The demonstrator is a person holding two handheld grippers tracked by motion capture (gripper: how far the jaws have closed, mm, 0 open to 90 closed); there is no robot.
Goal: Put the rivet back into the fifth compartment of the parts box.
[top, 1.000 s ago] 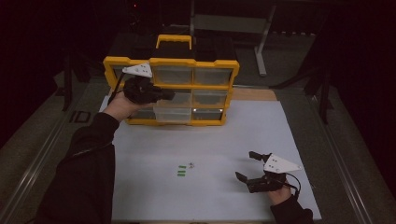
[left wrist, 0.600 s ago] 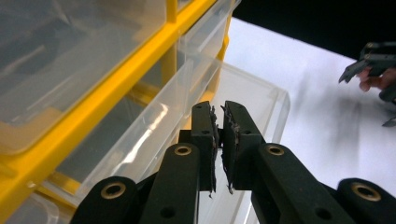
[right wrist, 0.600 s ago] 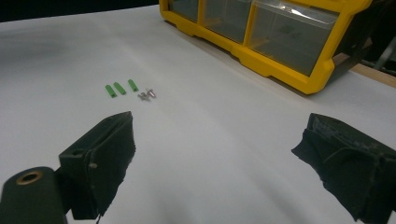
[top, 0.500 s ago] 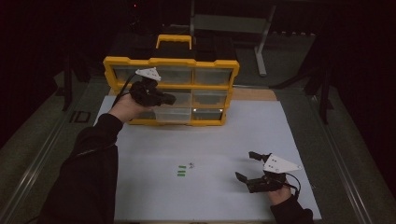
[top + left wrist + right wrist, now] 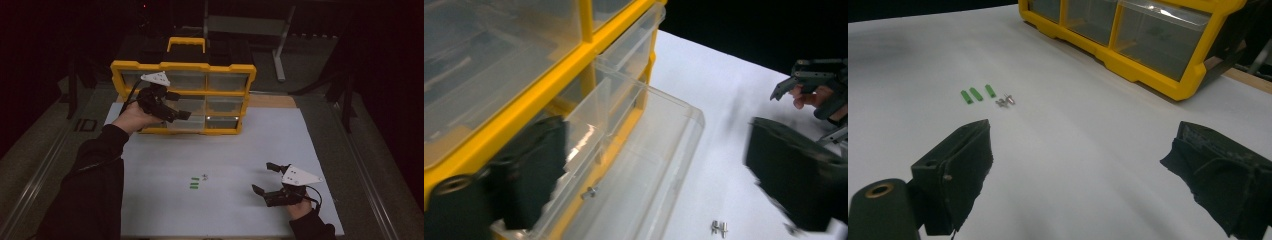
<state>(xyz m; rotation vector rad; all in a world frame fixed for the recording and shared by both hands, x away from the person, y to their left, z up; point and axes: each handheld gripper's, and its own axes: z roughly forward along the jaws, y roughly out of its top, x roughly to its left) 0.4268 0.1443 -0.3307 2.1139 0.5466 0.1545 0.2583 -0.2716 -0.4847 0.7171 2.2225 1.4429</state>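
Left gripper (image 5: 176, 105): black body carrying a grey three-cornered plate, black cable trailing; jaws showing matte black pads, a brass-ringed hole beside one. Right gripper (image 5: 266, 178): wearing the same plate and cable. The person is wearing long black sleeves (image 5: 97, 170).

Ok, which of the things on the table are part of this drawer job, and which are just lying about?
In the job:
left gripper
clear drawer
yellow organizer
small screw in the drawer

Lying about:
green pieces
loose screws
white sheet
right gripper, open and idle
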